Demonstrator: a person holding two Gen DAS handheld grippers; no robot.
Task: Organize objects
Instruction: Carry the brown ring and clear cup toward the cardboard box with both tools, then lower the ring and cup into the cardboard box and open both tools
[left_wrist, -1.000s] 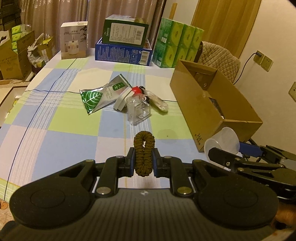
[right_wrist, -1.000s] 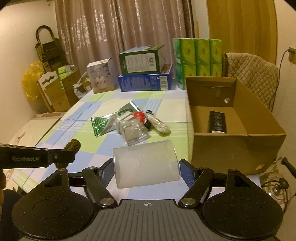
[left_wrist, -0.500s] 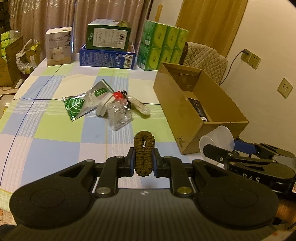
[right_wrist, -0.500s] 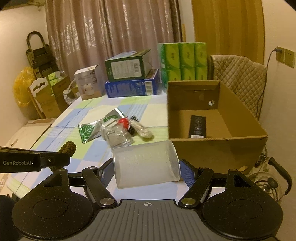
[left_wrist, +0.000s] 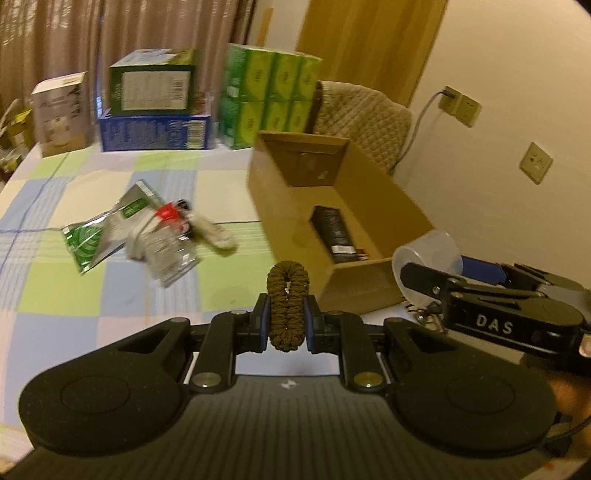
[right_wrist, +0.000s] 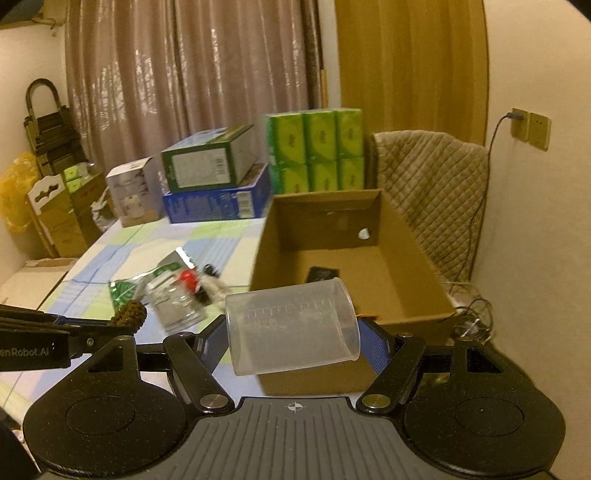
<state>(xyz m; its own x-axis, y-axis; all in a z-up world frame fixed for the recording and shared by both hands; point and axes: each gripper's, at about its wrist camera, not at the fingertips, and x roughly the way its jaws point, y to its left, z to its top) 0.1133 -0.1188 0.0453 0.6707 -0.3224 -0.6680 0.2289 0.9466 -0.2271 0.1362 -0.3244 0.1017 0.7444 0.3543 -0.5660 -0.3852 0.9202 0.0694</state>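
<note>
Left gripper (left_wrist: 287, 325) clamps braided cord loop (left_wrist: 287, 293) at lower half — soft, light, squashes easily. Right gripper (right_wrist: 291, 328) squeezes clear measuring cup (right_wrist: 291, 326) sideways by wall — thin plastic, slippery, best gentle pressure. Both above near edge of cardboard box (right_wrist: 413, 258).

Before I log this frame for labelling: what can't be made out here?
- Pile on the table: motion-blurred, both views.
- Black item in the cardboard box: print too small; mostly hidden by the plastic cup, right view.
- Box labels at the back: blurred.
</note>
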